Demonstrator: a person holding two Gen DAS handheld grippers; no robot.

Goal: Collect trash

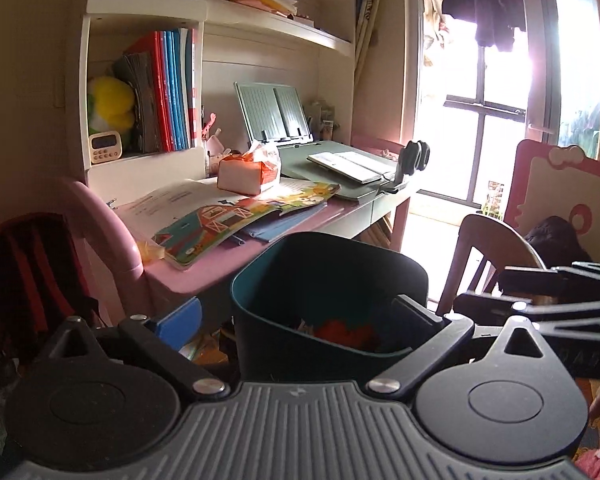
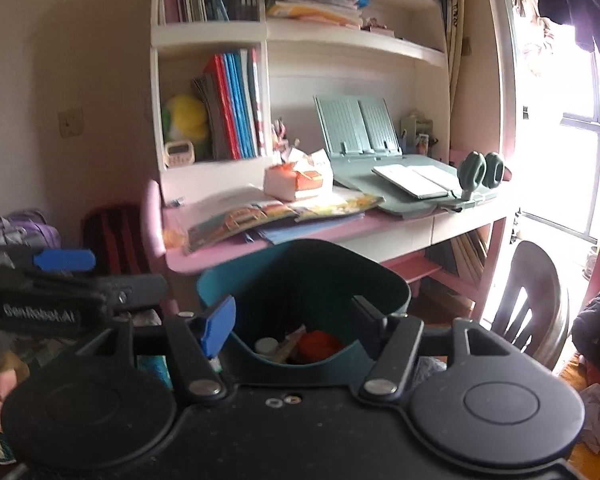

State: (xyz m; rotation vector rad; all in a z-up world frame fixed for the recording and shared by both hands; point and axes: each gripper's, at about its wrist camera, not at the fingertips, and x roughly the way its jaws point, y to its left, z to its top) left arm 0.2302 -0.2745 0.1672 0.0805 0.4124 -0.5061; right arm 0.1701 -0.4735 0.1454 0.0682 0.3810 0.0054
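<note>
Both hand-held grippers, left [image 1: 296,316] and right [image 2: 296,320], stood wide open and empty above the dark teal plastic bin [image 2: 380,280] below the pink counter [image 2: 300,228]; trash (orange scrap [image 2: 320,342] visible) lay inside, presumably released.

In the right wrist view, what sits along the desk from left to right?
Picture book → tissue pack → green book stand → open notebook → green scissors.
</note>
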